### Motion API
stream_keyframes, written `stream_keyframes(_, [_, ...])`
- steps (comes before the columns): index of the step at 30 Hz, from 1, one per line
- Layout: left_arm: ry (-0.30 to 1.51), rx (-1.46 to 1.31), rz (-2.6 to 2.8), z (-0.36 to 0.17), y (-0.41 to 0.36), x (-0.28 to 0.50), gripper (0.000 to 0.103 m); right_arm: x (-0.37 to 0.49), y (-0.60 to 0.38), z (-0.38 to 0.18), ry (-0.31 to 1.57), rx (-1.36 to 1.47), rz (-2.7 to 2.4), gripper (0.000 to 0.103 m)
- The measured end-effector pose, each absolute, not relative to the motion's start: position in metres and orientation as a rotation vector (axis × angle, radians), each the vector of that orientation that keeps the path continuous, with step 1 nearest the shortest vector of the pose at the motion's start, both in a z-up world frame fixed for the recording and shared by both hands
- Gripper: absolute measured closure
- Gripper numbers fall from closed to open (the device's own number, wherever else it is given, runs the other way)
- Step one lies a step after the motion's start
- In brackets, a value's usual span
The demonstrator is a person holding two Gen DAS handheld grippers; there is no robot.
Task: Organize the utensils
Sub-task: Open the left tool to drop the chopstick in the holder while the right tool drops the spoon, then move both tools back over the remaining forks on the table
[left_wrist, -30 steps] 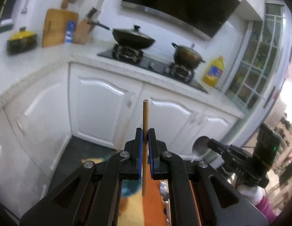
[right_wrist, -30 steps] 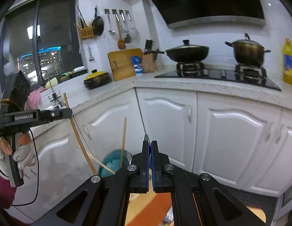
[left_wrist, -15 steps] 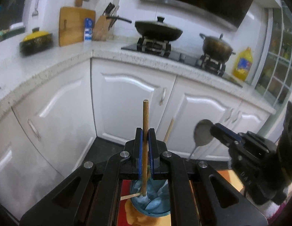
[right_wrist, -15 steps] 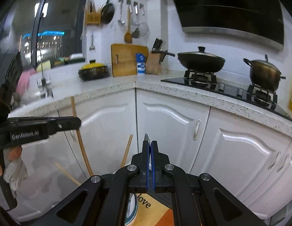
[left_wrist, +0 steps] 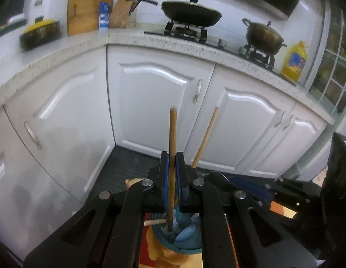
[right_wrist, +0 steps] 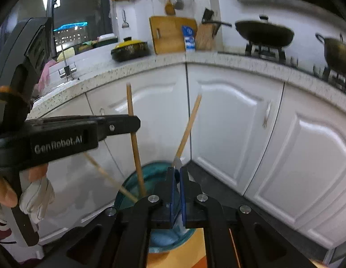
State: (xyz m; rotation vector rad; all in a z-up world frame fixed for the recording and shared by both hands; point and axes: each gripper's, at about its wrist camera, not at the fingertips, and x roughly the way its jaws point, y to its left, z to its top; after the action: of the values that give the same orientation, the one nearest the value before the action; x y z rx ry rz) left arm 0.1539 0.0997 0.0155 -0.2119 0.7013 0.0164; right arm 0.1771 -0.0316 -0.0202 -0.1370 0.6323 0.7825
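Wood stick (left_wrist: 172,156), light and stiff, sits pinched mid-frame in my left gripper (left_wrist: 172,178) over the blue cup (left_wrist: 184,239); my right gripper (right_wrist: 177,192) squeezes a thin metal handle (right_wrist: 177,164)

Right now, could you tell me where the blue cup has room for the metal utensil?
The blue cup shows bare floor on its near right side, bordered by the right tongs holding the metal utensil and the stick leaning right. The left side is crowded: the upright stick in the left tongs and a low slanting stick.

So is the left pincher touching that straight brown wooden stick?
Touching. The left wrist view shows the left gripper shut on the brown wooden stick, pads on both sides.
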Motion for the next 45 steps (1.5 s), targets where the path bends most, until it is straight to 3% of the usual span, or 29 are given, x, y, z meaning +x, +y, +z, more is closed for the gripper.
stream_keyframes(3, [0.721,-0.218,0.025,0.010,0.101,0.152,0.096,0.176,-0.045,-0.020,0.633,-0.095,0.781,0.094])
stream_keyframes(5, [0.725,-0.221,0.023,0.010,0.101,0.150,0.088,0.176,-0.051,-0.017,0.637,-0.067,0.783,0.088])
stream_keyframes(7, [0.727,-0.229,0.017,0.010,0.101,0.148,0.071,0.175,-0.059,-0.015,0.638,-0.046,0.774,0.088])
stream_keyframes(15, [0.720,-0.233,0.023,0.018,0.097,0.133,0.061,0.162,-0.081,-0.010,0.638,-0.004,0.737,0.087])
stream_keyframes(18, [0.707,-0.217,0.031,0.023,0.090,0.126,0.056,0.155,-0.090,-0.009,0.639,0.012,0.725,0.079])
stream_keyframes(45, [0.728,-0.090,-0.096,0.009,-0.022,0.088,0.053,0.089,-0.194,-0.022,0.686,0.077,0.429,0.068])
